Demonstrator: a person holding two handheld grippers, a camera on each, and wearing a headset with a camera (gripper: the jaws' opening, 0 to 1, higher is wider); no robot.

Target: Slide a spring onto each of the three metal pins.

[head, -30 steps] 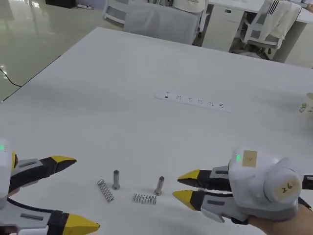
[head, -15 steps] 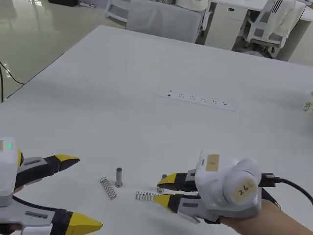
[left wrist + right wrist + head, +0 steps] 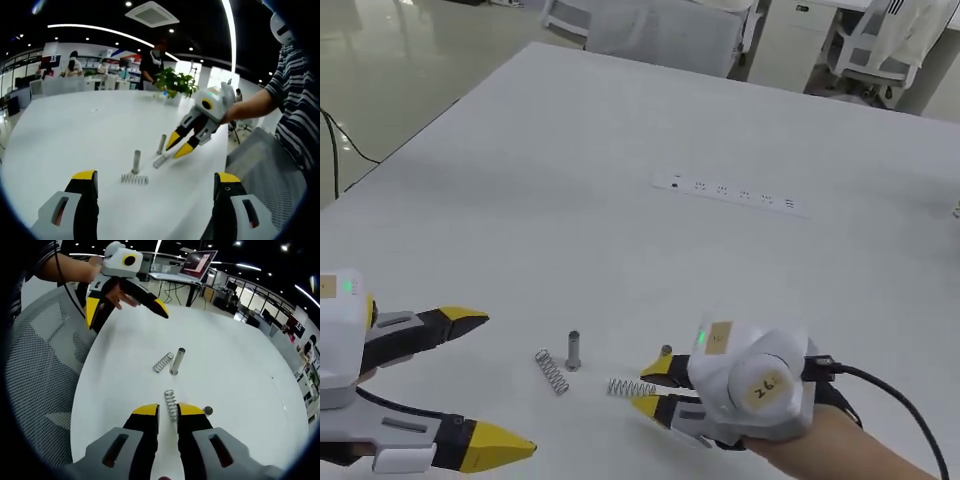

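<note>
One spring (image 3: 171,404) lies flat on the white counter (image 3: 620,150), nearest to the person, with its near end between the tips of the right tongs (image 3: 648,386). These tongs are drawn narrow on both sides of it, but I cannot tell if they already press the coil. A pin (image 3: 666,352) stands upright just beside the upper tip. A little to the left lie a second spring (image 3: 552,371) and, touching or almost touching it, a second pin (image 3: 573,351), also upright. Farther away a white power strip (image 3: 730,193) is set in the counter. In my judgement two things could go wrong. The spring is caught at its end only, so a squeeze there may make it flip or roll out of the grip. Also the pin is so near the tip that a small sideways move while lifting could knock it over. The right tongs are held low, almost level with the counter, and point to the person's left, with the hand under the body. The left tongs (image 3: 490,382) are spread wide and hold nothing; they hang at the left near edge and point toward the parts.
</note>
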